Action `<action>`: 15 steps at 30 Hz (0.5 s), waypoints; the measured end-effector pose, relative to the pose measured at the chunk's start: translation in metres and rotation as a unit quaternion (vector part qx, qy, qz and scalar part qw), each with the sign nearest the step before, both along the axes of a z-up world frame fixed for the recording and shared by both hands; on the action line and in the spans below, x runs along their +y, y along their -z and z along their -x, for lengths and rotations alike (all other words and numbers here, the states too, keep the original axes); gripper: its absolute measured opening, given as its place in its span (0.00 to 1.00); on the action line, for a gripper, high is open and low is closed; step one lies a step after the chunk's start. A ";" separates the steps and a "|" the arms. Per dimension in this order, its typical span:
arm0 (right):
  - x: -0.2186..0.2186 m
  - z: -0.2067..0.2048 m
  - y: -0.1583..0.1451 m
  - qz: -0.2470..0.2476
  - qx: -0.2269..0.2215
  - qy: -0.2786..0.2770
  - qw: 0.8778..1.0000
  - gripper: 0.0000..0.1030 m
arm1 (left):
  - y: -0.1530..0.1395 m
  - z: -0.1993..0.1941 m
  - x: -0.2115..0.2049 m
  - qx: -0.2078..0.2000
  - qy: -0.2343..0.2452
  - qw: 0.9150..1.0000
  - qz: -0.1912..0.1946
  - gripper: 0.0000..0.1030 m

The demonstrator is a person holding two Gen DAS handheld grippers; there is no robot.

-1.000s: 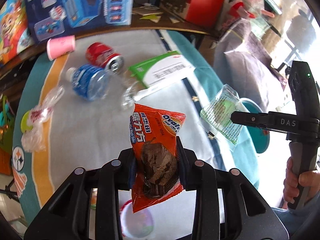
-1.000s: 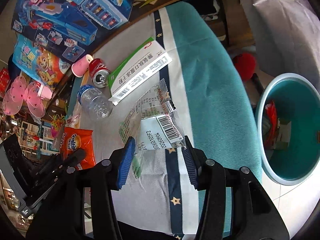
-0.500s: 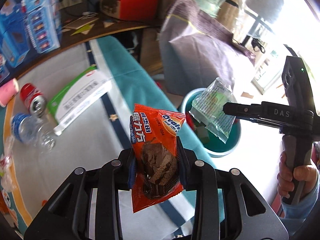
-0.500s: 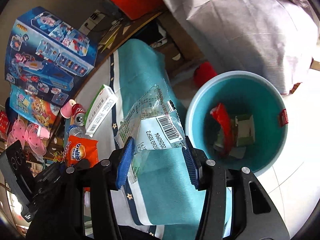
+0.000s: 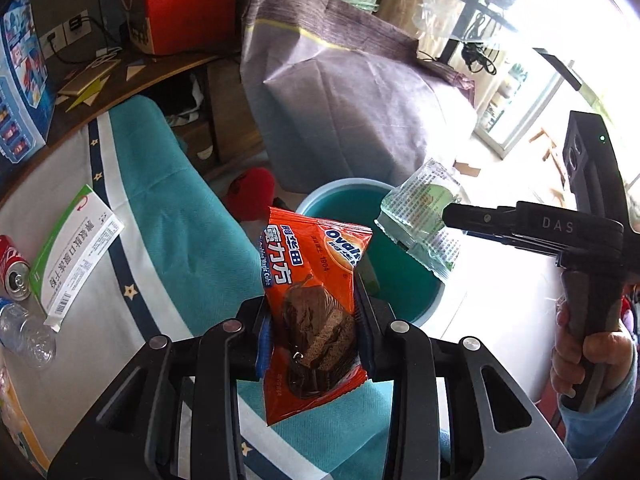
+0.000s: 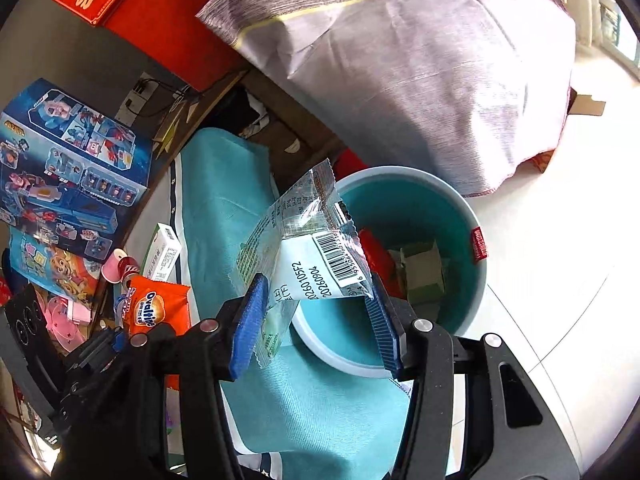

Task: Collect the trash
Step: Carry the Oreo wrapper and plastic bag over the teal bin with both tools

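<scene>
My left gripper (image 5: 314,320) is shut on an orange Ovaltine snack packet (image 5: 316,304), held above the table's edge near the teal trash bin (image 5: 348,194). My right gripper (image 6: 316,312) is shut on a clear wrapper with a barcode (image 6: 308,248), held over the near rim of the bin (image 6: 478,216). The bin holds a red wrapper and a pale carton. In the left wrist view the right gripper (image 5: 450,216) holds the wrapper (image 5: 424,216) above the bin. The orange packet also shows in the right wrist view (image 6: 154,306).
On the teal and white tablecloth (image 5: 188,216) lie a green and white box (image 5: 76,256), a red can (image 5: 12,274) and a clear bottle (image 5: 24,334). A purple bag (image 5: 352,108) stands behind the bin. Toy boxes (image 6: 68,168) stand at the table's back.
Both grippers have swung right, away from the table's trash and toward the bin. The clear wrapper now hangs over the bin's rim. Both keep their hold.
</scene>
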State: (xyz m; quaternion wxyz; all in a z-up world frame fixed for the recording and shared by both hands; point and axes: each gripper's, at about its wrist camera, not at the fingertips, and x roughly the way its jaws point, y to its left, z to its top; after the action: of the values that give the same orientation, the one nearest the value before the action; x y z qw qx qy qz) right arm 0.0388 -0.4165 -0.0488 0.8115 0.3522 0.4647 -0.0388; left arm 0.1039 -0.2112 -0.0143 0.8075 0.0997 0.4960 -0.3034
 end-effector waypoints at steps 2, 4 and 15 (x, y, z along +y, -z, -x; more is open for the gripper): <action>-0.007 0.002 0.003 -0.001 0.002 0.005 1.000 0.47 | 0.006 -0.003 -0.009 0.007 0.003 1.000 -0.003 0.33; -0.013 0.003 0.005 -0.003 0.005 0.009 1.000 0.47 | 0.011 -0.006 -0.019 0.012 0.008 1.000 -0.006 0.33; -0.039 0.008 0.023 -0.012 0.024 0.032 0.999 0.48 | 0.034 -0.019 -0.055 0.035 0.032 0.999 -0.019 0.34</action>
State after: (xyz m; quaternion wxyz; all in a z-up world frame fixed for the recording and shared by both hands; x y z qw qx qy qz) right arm 0.0304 -0.4555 -0.0716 0.7943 0.3758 0.4727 -0.0670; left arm 0.1226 -0.2663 -0.0485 0.7776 0.1199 0.5260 -0.3228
